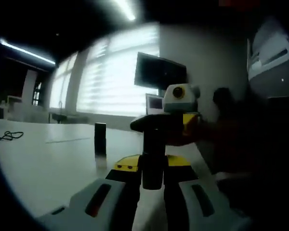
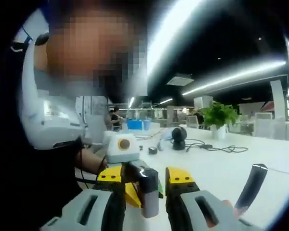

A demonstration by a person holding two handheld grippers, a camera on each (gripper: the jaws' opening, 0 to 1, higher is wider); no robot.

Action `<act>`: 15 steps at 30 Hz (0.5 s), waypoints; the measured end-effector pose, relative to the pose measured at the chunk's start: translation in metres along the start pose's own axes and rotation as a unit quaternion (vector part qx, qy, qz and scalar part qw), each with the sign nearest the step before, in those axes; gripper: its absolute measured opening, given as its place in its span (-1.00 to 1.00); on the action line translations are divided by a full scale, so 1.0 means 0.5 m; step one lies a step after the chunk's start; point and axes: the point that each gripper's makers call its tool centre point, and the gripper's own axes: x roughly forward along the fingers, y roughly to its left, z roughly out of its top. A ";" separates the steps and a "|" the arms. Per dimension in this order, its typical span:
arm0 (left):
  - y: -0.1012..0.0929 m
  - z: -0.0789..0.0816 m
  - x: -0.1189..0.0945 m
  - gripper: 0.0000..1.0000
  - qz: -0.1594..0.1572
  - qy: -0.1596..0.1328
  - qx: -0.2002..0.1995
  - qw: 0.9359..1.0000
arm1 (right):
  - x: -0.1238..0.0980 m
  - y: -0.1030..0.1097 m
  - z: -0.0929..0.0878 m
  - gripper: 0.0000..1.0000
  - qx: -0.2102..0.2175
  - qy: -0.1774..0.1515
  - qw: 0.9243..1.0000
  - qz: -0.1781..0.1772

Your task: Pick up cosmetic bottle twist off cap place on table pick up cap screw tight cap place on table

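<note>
In the left gripper view, a cable (image 1: 7,136) lies far left on the white table (image 1: 48,163). A dark cap (image 1: 100,139) stands upright on it, well apart from the grippers. The left gripper (image 1: 151,190) has its jaws closed on the dark bottle (image 1: 153,159), held upright; the right gripper (image 1: 176,118) meets the bottle's top from the right.

In the right gripper view, the right gripper (image 2: 147,195) clasps the bottle (image 2: 147,185). A plant (image 2: 219,115) stands behind.
</note>
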 end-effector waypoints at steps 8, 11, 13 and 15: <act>-0.039 -0.014 0.007 -0.85 -0.042 0.012 0.003 0.999 | -0.013 0.011 -0.016 -0.52 0.010 0.017 0.998 0.058; -0.046 -0.014 0.007 -0.85 -0.049 0.011 0.000 0.999 | -0.011 0.022 -0.027 -0.58 0.009 0.025 0.997 0.077; -0.051 -0.012 0.007 -0.85 -0.055 0.009 -0.004 0.998 | -0.008 0.024 -0.030 -0.65 0.009 0.023 0.996 0.085; -0.054 -0.012 0.007 -0.85 -0.059 0.009 -0.010 0.998 | -0.051 -0.014 -0.025 -0.68 0.017 0.016 0.996 0.092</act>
